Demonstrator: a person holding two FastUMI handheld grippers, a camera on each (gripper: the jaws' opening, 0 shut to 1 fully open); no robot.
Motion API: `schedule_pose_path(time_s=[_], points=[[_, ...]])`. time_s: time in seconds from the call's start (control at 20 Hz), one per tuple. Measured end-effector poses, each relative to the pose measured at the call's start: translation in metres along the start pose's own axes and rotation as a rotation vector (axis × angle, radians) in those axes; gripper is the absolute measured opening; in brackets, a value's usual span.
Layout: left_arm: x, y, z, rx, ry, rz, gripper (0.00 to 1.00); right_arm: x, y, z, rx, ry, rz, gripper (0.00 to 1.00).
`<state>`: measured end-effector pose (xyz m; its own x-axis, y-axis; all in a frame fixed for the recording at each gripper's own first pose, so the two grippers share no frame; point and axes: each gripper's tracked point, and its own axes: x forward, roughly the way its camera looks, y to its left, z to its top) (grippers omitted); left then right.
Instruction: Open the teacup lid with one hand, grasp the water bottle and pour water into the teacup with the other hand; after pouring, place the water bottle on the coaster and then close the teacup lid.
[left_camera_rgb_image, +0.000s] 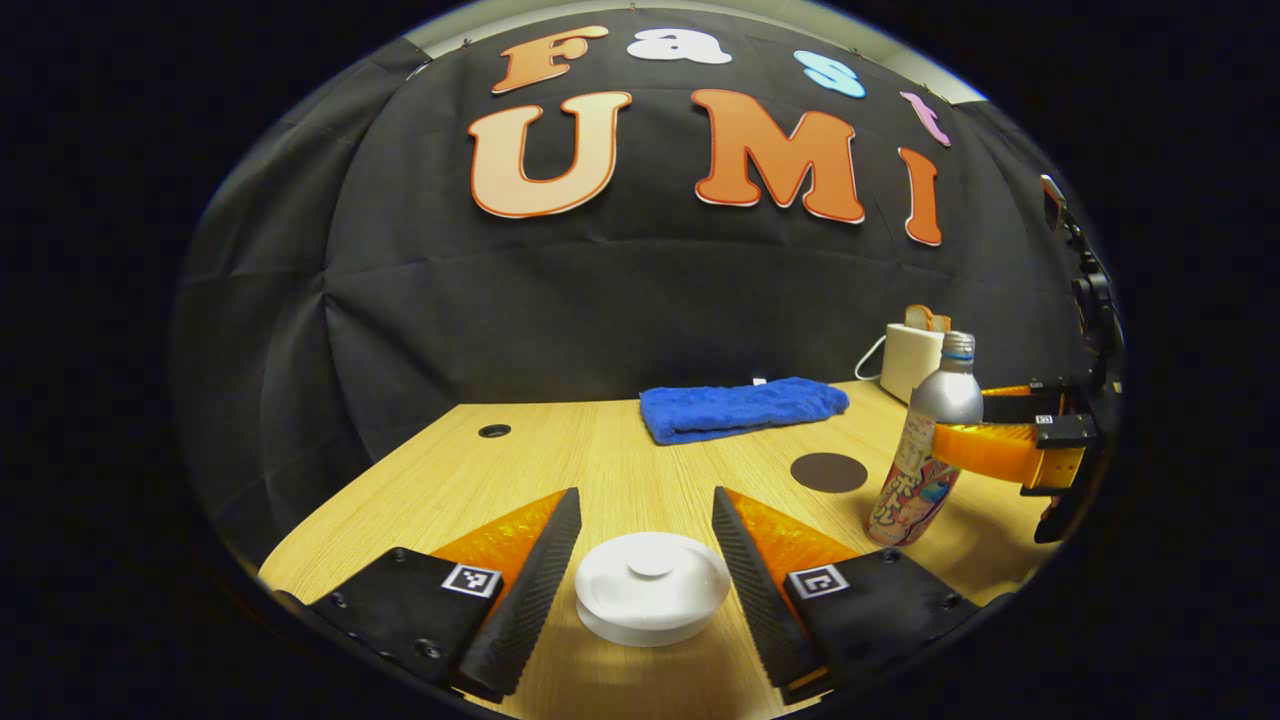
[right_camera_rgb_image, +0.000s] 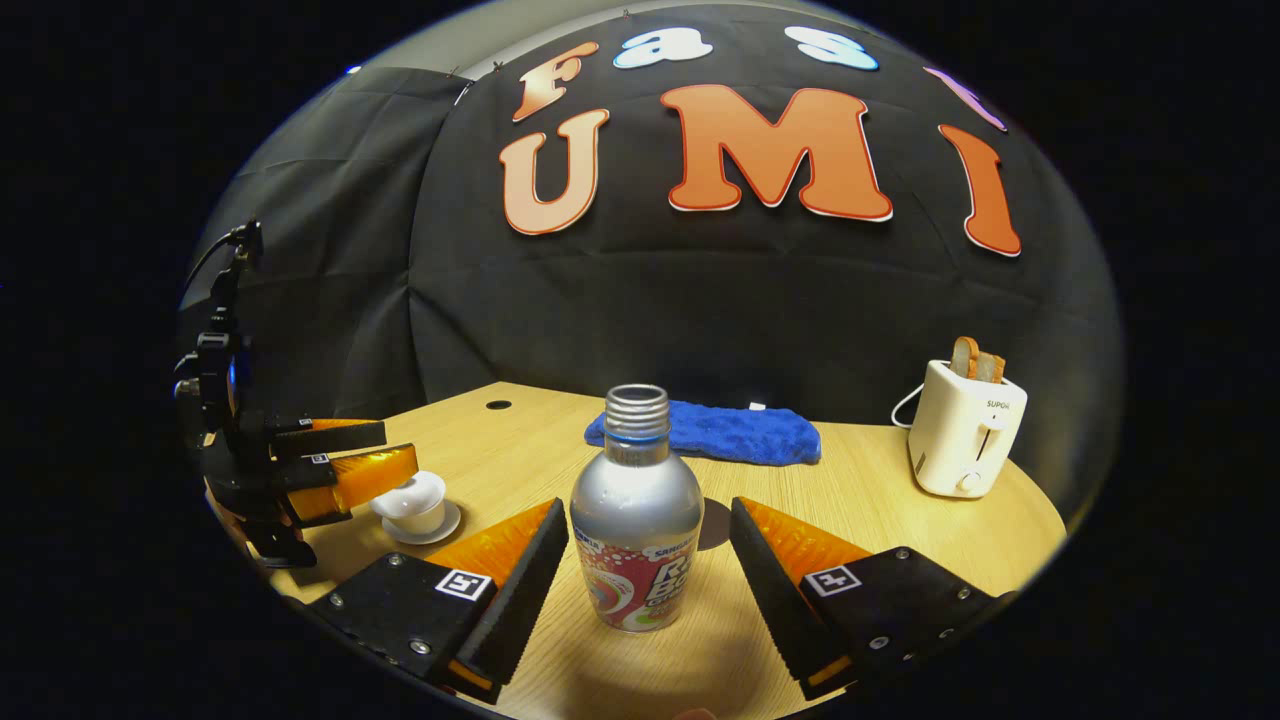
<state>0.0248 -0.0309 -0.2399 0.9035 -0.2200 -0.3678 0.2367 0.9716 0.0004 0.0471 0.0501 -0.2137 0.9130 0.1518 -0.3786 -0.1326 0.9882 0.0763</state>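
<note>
A white teacup, its lid (left_camera_rgb_image: 650, 585) on, stands low between the fingers of my left gripper (left_camera_rgb_image: 645, 492), which is open with a small gap on each side. In the right gripper view the teacup (right_camera_rgb_image: 412, 505) rests on a saucer, and the left gripper (right_camera_rgb_image: 350, 462) reaches around its top. A silver water bottle (right_camera_rgb_image: 637, 530) without a cap stands upright between the fingers of my open right gripper (right_camera_rgb_image: 648, 505). The left gripper view shows the bottle (left_camera_rgb_image: 925, 450) with the right gripper (left_camera_rgb_image: 1010, 440) at its shoulder. A dark round coaster (left_camera_rgb_image: 828, 472) lies just behind the bottle.
A folded blue towel (left_camera_rgb_image: 740, 408) lies at the back of the wooden table (left_camera_rgb_image: 620, 460). A white toaster (right_camera_rgb_image: 962, 430) holding bread stands at the back right. There is a small cable hole (right_camera_rgb_image: 497, 405) near the table's far left edge.
</note>
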Motion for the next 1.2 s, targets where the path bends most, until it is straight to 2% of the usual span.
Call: schedule_pose_path(time_s=[0.15, 0.25, 0.35, 0.45, 0.55, 0.6, 0.65, 0.75, 0.8, 0.95, 1.0, 1.15, 1.2], points=[[0.005, -0.002, -0.011, 0.039, 0.022, 0.003, 0.82, 0.003, -0.002, -0.004, 0.002, 0.012, 0.000, 0.98], [0.007, -0.004, -0.015, 0.045, 0.028, 0.006, 0.81, 0.004, -0.002, -0.006, 0.004, 0.017, 0.004, 0.98], [0.009, -0.007, -0.022, 0.040, 0.038, 0.000, 0.66, 0.005, -0.002, -0.007, 0.007, 0.021, 0.007, 0.98], [0.011, -0.008, -0.024, 0.042, 0.043, 0.007, 0.64, 0.004, -0.002, -0.007, 0.006, 0.024, 0.009, 0.98], [0.011, -0.007, -0.025, 0.041, 0.041, 0.011, 0.55, 0.003, -0.002, -0.009, 0.006, 0.026, 0.009, 0.98], [0.013, -0.006, -0.024, 0.035, 0.039, 0.015, 0.58, 0.003, -0.002, -0.008, 0.003, 0.027, 0.008, 0.98], [0.012, -0.005, -0.024, 0.038, 0.044, 0.020, 0.51, 0.003, -0.002, -0.008, 0.001, 0.028, 0.009, 0.98], [0.012, -0.006, -0.024, 0.036, 0.045, 0.024, 0.53, 0.001, -0.002, -0.007, -0.002, 0.027, 0.008, 0.98], [0.011, -0.001, -0.022, 0.037, 0.034, 0.039, 0.50, 0.001, -0.001, -0.007, -0.003, 0.025, 0.008, 0.98], [0.011, 0.001, -0.022, 0.026, 0.036, 0.047, 0.32, -0.001, -0.001, -0.004, -0.001, 0.019, 0.009, 0.98], [0.010, -0.001, -0.022, 0.029, 0.037, 0.045, 0.37, -0.002, -0.001, -0.004, 0.000, 0.018, 0.010, 0.98], [0.013, 0.005, -0.022, 0.021, 0.034, 0.055, 0.36, -0.002, 0.000, -0.003, 0.001, 0.021, 0.012, 0.98], [0.010, 0.003, -0.021, 0.021, 0.029, 0.054, 0.31, -0.002, 0.001, -0.005, -0.001, 0.027, 0.010, 0.98]])
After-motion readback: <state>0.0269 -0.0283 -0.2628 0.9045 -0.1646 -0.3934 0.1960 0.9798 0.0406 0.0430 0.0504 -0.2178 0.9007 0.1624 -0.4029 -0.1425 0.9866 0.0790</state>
